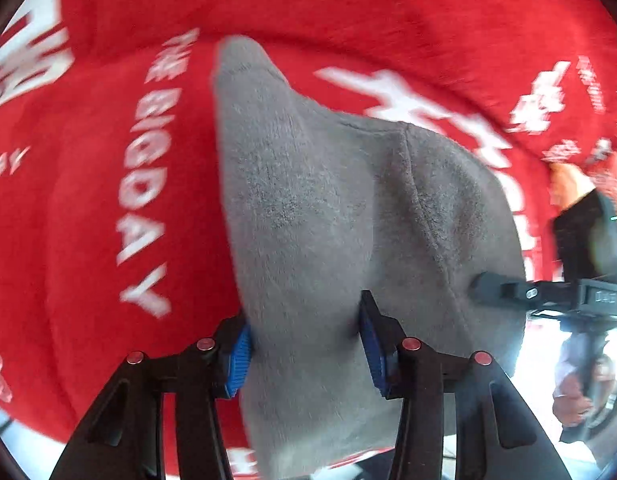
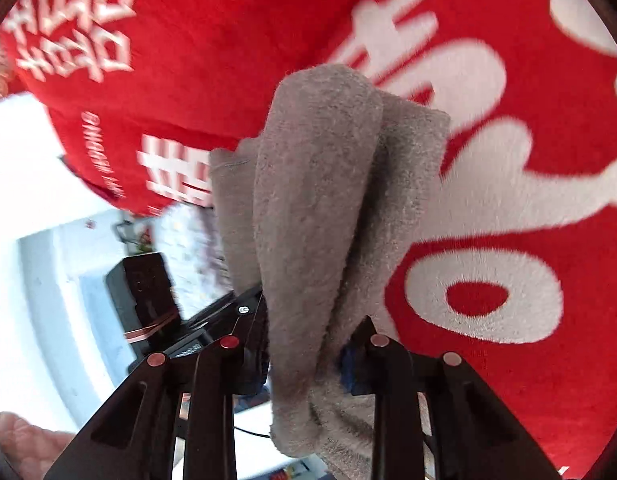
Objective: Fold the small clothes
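While both tools clench it, grey towel (image 1: 328, 208) hangs lifted over red printed cloth (image 1: 108, 220) — left tool (image 1: 306, 344) partly closed on wide fold, right tool (image 2: 304, 356) pinching bunched edge.

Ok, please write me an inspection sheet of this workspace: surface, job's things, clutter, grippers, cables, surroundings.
Surface: red plush cloth with white lettering, rumpled.
Job's things: grey terry cloth, bunched, lifted above the red cloth.
Clutter: nothing seen.
Grippers: left gripper shut on the grey cloth; right gripper shut on its other part.
Cables: thin dark cable on the pale floor.
Surroundings: black box, a person's hand on a black handle.
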Available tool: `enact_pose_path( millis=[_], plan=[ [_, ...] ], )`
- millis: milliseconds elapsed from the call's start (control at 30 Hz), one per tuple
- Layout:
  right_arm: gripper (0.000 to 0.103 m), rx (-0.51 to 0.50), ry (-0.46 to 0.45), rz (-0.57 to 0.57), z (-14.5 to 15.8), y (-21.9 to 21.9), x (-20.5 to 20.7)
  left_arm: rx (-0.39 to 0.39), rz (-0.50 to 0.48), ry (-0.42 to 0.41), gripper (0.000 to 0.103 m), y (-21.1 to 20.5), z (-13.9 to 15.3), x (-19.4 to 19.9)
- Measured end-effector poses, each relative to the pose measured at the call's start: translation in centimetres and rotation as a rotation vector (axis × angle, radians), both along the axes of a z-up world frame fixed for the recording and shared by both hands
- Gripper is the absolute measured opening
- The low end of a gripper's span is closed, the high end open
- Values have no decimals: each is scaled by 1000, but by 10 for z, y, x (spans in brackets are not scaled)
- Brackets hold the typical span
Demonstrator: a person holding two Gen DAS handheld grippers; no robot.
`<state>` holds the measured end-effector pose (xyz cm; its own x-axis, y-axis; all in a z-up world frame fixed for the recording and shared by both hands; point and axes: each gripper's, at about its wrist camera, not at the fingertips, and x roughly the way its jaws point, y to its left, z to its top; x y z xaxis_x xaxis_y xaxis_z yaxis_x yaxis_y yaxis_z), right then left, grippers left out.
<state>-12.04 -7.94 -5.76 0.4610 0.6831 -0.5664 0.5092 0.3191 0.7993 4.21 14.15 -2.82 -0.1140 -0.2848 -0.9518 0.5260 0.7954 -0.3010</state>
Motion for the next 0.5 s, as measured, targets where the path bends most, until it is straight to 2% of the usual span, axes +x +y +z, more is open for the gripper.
enact_pose_path(
  millis=[67,133,167,200,300,400,500],
  plan=[
    [43,-112,60,16,5,1,5,-32,52,-24,48,16,7,6],
    [45,-217,76,31,18,-3,8,-43,91,-67,48,29,17,13],
    [41,-261,80,43,23,-4,9,-35,103,-92,48,32,21,17],
    [26,-325,89,63,29,-4,12,-27,109,-105,48,33,21,20],
    [23,-505,135,154,32,-1,20,24,96,-134,50,27,11,23],
    [24,-667,203,233,11,1,21,72,61,-138,51,13,-6,14],
    [40,-623,232,146,3,-13,7,111,34,-193,51,10,-3,6]
  ],
)
